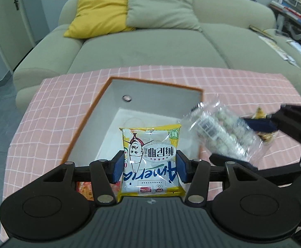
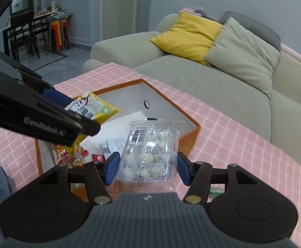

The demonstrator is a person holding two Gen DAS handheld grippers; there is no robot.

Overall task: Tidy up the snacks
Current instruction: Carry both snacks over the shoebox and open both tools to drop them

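Observation:
My left gripper [image 1: 149, 166] is shut on a yellow and white snack packet [image 1: 150, 157] and holds it above the near end of the orange-walled box [image 1: 84, 122]. My right gripper [image 2: 147, 167] is shut on a clear bag of white round sweets [image 2: 150, 150], just over the box's right side. In the left wrist view the clear bag [image 1: 220, 132] hangs at the right, beside the box. In the right wrist view the yellow packet [image 2: 92, 107] sticks out of the left gripper [image 2: 67, 119] over the box [image 2: 187, 136]. Red and orange snack packets [image 2: 67, 155] lie in the box.
The box sits on a pink checked tablecloth [image 1: 243, 86]. A small yellow and brown snack [image 1: 259, 115] lies on the cloth at the right. A green sofa [image 1: 150, 47] with a yellow cushion [image 1: 100, 12] stands behind the table. A small green item [image 2: 217, 191] lies under my right gripper.

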